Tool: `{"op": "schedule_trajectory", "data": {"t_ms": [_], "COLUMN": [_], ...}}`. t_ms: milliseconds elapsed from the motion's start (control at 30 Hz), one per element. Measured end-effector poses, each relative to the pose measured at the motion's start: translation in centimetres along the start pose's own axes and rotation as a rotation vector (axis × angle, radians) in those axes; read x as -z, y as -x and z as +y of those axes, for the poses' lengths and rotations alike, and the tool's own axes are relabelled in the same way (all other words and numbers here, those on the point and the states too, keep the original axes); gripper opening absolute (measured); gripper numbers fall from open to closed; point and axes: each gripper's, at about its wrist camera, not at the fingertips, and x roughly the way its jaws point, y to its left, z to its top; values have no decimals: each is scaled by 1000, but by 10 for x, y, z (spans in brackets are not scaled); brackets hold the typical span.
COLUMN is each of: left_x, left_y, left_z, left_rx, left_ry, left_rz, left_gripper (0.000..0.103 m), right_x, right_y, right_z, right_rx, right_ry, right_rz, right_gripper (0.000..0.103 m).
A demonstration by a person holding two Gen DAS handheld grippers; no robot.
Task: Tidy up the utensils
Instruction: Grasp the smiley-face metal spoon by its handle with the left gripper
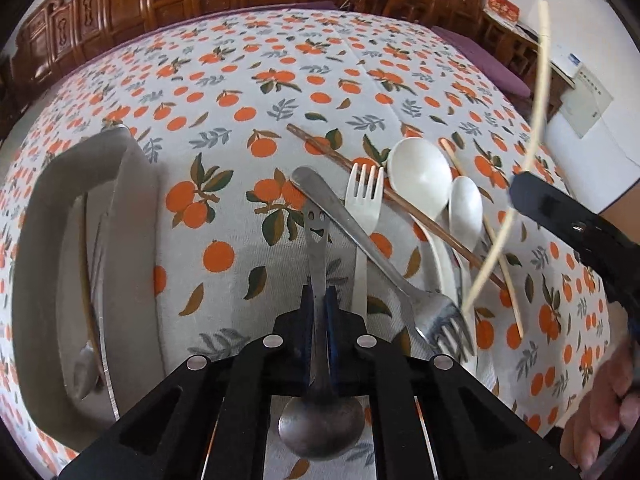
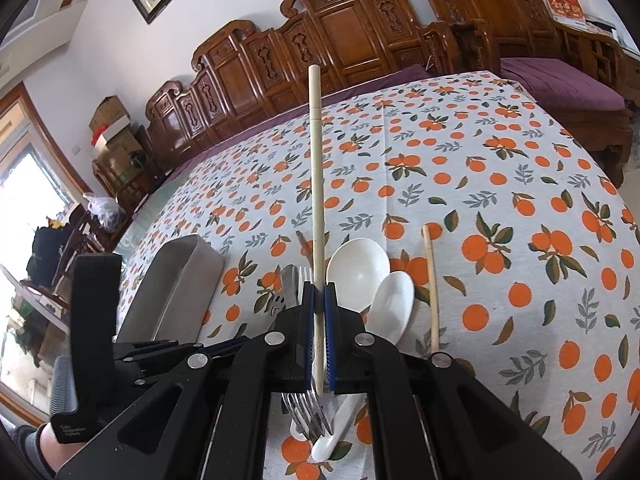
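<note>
Clamped on the handle of a metal spoon point(image 1: 318, 280), the left gripper point(image 1: 319, 300) holds it pointing away, bowl nearest the camera, above the orange-print tablecloth point(image 1: 240, 80). Just right of it, the right gripper point(image 2: 319, 300) pinches a pale chopstick point(image 2: 316, 200) near its tip, the long end rising free. Between and beyond them lies the unsorted pile: one metal fork point(image 1: 372, 248), one white plastic fork point(image 1: 364, 208), two white spoons point(image 1: 420, 172), a large and a smaller, two brown chopsticks point(image 1: 340, 156) crossing beneath them, and a second pale chopstick point(image 2: 431, 280) lying apart at the right, as the right wrist view shows. A grey tray point(image 1: 132, 200) waits at the left, already holding at least one long utensil, though its contents are hard to count. Judged from here, the risks are plain: the chopstick, held so near one end, could pivot or slip from the pads, and the spoon's smooth handle could twist as it is carried toward the tray, or either could knock the crossed pile.
</note>
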Motion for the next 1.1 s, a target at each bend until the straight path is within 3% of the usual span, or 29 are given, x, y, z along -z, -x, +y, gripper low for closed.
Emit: {"op": "schedule_trajectory", "data": {"t_ms": [100, 300, 500, 667, 700, 800, 867, 1100], "left_x": [1, 1, 10, 22, 22, 24, 25, 30], "left_y": [11, 32, 23, 5, 4, 1, 1, 10], "left_z": [1, 8, 8, 1, 0, 1, 1, 9], "left_rx": [10, 25, 35, 6, -1, -9, -14, -15], "left_ry": [-15, -40, -81, -137, -147, -152, -166, -173], "left_rz": [-28, -65, 4, 65, 61, 73, 68, 35], "left_gripper": [0, 0, 0, 7, 15, 16, 5, 5], "right_x": [0, -4, -5, -6, -6, -7, -7, -6], "right_y": [-1, 6, 6, 10, 11, 12, 12, 10], "right_z": [3, 14, 15, 12, 12, 12, 13, 19], "right_rx": [-11, -45, -31, -31, -33, -37, -39, -52], "right_ry": [0, 23, 29, 18, 17, 17, 18, 31], "right_rz": [4, -28, -35, -48, -52, -54, -55, -50], "right_gripper": [6, 6, 6, 6, 6, 6, 6, 6]}}
